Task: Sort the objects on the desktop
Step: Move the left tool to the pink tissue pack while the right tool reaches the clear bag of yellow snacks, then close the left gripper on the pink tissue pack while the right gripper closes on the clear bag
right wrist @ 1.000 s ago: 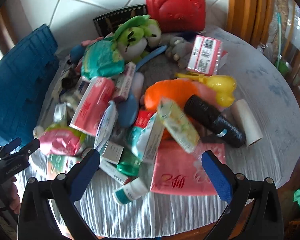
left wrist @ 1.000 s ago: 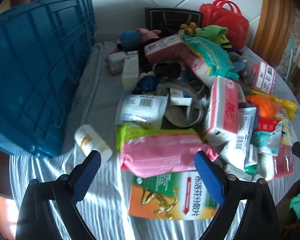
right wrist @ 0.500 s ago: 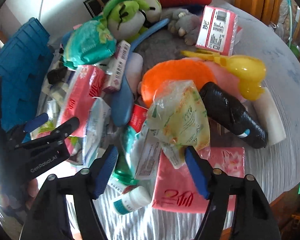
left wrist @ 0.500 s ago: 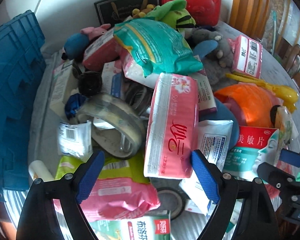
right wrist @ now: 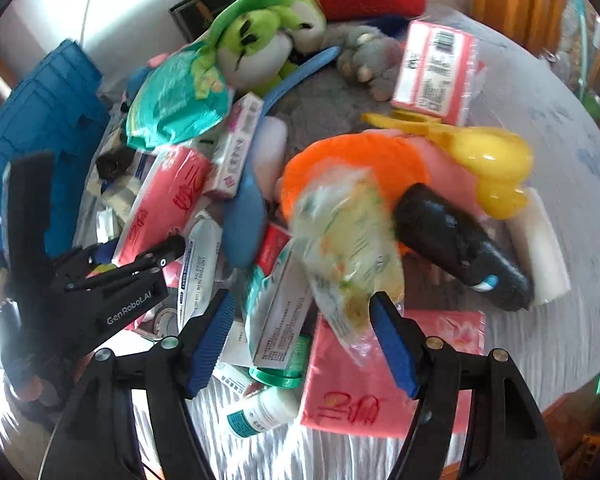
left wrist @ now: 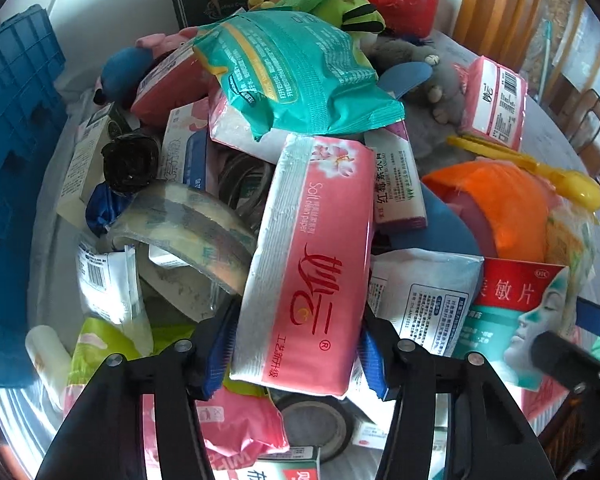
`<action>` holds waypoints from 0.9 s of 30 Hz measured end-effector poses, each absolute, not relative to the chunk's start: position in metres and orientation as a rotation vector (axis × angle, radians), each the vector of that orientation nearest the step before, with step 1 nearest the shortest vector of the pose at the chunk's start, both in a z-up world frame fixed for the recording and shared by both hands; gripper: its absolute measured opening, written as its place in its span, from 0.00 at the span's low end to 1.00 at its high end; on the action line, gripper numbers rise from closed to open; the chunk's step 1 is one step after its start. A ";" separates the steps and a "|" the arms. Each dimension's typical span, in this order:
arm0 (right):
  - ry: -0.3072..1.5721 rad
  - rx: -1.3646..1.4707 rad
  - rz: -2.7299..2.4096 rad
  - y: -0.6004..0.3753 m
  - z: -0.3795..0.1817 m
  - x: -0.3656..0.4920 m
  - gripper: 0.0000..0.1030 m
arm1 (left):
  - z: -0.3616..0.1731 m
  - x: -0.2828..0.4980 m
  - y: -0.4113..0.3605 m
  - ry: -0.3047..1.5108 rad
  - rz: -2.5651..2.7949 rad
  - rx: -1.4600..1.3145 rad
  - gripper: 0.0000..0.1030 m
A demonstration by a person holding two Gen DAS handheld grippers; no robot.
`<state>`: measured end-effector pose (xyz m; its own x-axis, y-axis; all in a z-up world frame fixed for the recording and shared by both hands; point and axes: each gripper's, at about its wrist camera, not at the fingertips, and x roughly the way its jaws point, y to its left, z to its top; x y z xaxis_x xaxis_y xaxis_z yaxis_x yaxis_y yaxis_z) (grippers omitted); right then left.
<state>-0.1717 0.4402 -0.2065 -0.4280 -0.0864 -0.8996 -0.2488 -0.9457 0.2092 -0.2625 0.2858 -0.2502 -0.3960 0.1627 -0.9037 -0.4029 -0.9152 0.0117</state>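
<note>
Closing on the pink tissue pack [left wrist: 304, 264], the left gripper [left wrist: 296, 352] is squeezing it to lift it; the right gripper [right wrist: 304, 340] is pinching the clear bag [right wrist: 348, 240].

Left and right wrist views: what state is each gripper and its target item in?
Left gripper: jaws closing, both pads against the pink soft-paper tissue pack.
Pink soft-paper tissue pack: lying tilted on the pile.
Right gripper: partly open around the clear crinkly snack bag.
Clear crinkly snack bag: blurred, grip unclear.
</note>
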 end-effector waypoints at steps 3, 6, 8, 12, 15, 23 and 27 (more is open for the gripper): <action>0.491 -1.602 2.527 0.442 -0.200 -0.163 0.68 | -0.253 -0.260 0.288 0.357 2.361 -1.466 0.57; 0.498 -1.576 2.537 0.440 -0.196 -0.155 0.61 | -0.255 -0.257 0.292 0.393 2.380 -1.435 0.58; 0.499 -1.553 2.528 0.442 -0.195 -0.150 0.59 | -0.256 -0.256 0.292 0.400 2.388 -1.419 0.56; 0.497 -1.515 2.486 0.456 -0.199 -0.151 0.59 | -0.255 -0.256 0.287 0.370 2.388 -1.421 0.50; 0.526 -1.522 2.476 0.466 -0.206 -0.156 0.59 | -0.252 -0.253 0.285 0.345 2.395 -1.435 0.49; 0.530 -1.588 2.515 0.476 -0.222 -0.172 0.61 | -0.237 -0.229 0.294 0.339 2.419 -1.412 0.48; 0.544 -1.615 2.537 0.483 -0.231 -0.178 0.61 | -0.239 -0.230 0.303 0.355 2.440 -1.419 0.48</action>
<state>-0.1783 0.4826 -0.2307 -0.4388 -0.1168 -0.8910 -0.2590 -0.9330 0.2499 -0.2297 0.3026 -0.2394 -0.4693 0.1287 -0.8736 -0.3726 -0.9258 0.0637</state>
